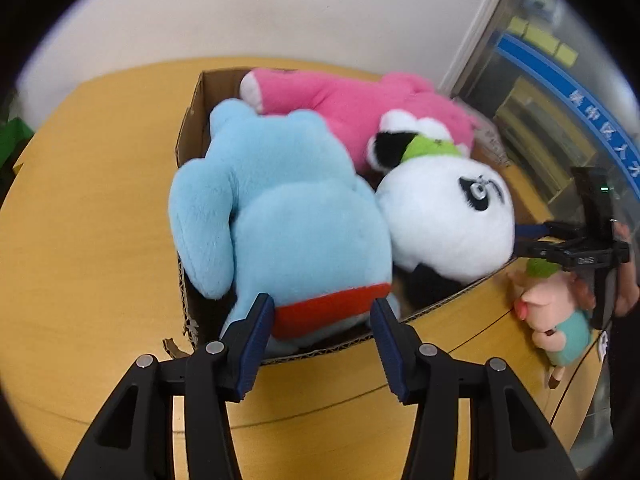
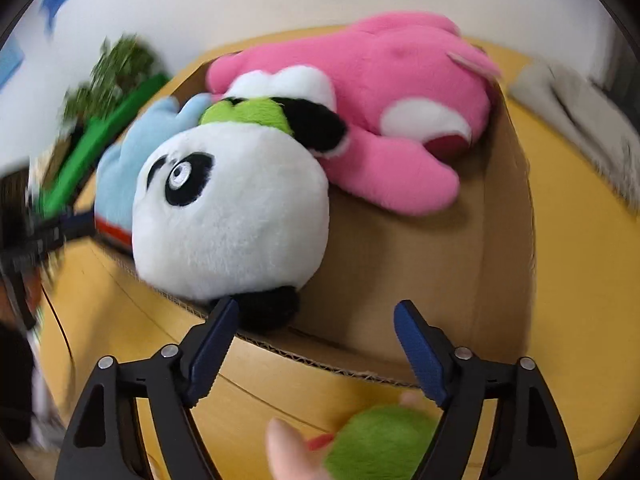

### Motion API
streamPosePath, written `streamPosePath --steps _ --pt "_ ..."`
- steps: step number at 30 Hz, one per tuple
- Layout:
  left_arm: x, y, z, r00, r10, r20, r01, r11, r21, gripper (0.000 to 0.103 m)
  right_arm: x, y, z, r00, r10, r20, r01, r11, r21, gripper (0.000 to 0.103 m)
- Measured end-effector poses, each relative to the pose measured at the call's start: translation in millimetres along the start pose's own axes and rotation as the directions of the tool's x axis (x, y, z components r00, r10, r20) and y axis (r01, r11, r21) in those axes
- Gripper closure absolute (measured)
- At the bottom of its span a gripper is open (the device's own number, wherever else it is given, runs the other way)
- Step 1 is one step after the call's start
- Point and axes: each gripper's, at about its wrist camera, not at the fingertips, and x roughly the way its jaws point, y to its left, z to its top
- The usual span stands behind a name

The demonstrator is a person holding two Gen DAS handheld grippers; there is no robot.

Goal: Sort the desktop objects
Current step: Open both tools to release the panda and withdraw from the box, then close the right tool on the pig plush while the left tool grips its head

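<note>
Motion-blurred green-capped pig plush (image 2: 376,444) cut off by the right wrist view's bottom edge.

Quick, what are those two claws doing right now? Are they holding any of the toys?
Left claw: open, holding nothing, its fingers either side of the blue plush in the cardboard box.
Right claw: open, empty, just beside the panda plush.

White, mirrored, illegible characters on a blue strip (image 1: 560,80) along the glass partition.
</note>
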Motion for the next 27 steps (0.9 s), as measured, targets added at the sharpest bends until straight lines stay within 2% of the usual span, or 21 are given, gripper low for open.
streamPosePath --steps 5,13,16,18,20,22,24,25,26,27 --pt "-0.6 14.9 -16.8 1.0 -0.019 -0.009 0.018 0.999 -0.038 0.054 -1.9 11.1 -11.9 1.0 -0.027 -0.011 0.028 0.999 0.032 0.02" --pt "-25.1 4.6 -34.5 1.0 0.004 -0.004 -0.004 1.0 -0.014 0.054 -7.1 32.6 -38.3 0.999 -0.033 -0.011 0.034 0.998 0.052 0.019" --pt "-34.3 0.8 -41.2 1.0 0.012 -0.002 -0.012 1.0 -0.005 0.054 -10.3 38.1 -49.4 1.0 -0.028 -0.005 0.029 0.998 0.058 0.019" --pt "-40.4 -1.7 -45.6 1.0 0.018 -0.001 -0.018 1.0 0.001 0.053 -20.6 41.0 -55.2 1.0 0.003 0.01 -0.003 0.998 0.056 0.019" --pt "-46.5 -4.3 -50.1 1.0 0.024 0.0 -0.024 1.0 0.007 0.053 -60.9 47.7 -64.4 0.993 0.012 0.118 -0.011 1.0 -0.002 0.016" --pt "-54.6 -9.7 -53.9 1.0 0.02 0.007 -0.02 1.0 0.019 0.053 -107.9 50.0 -79.3 0.974 0.028 0.224 -0.011 0.997 -0.08 0.001" --pt "-64.4 -25.1 -56.0 1.0 -0.014 0.022 0.013 0.999 0.05 0.047 -132.7 46.0 -99.4 0.968 0.023 0.251 0.018 0.986 -0.163 0.0" --pt "-65.0 -36.2 -56.6 0.999 -0.04 0.022 0.039 0.997 0.065 0.04 -145.1 43.9 -109.4 0.964 0.022 0.264 0.034 0.978 -0.204 0.0" --pt "-65.7 -47.4 -57.3 0.998 -0.066 0.021 0.064 0.995 0.081 0.036 -157.4 41.9 -119.5 0.961 0.021 0.277 0.049 0.969 -0.244 0.0" --pt "-66.4 -58.5 -58.0 0.996 -0.092 0.02 0.089 0.991 0.096 0.036 -156.4 30.1 -135.2 0.969 -0.012 0.245 0.079 0.961 -0.267 0.0"
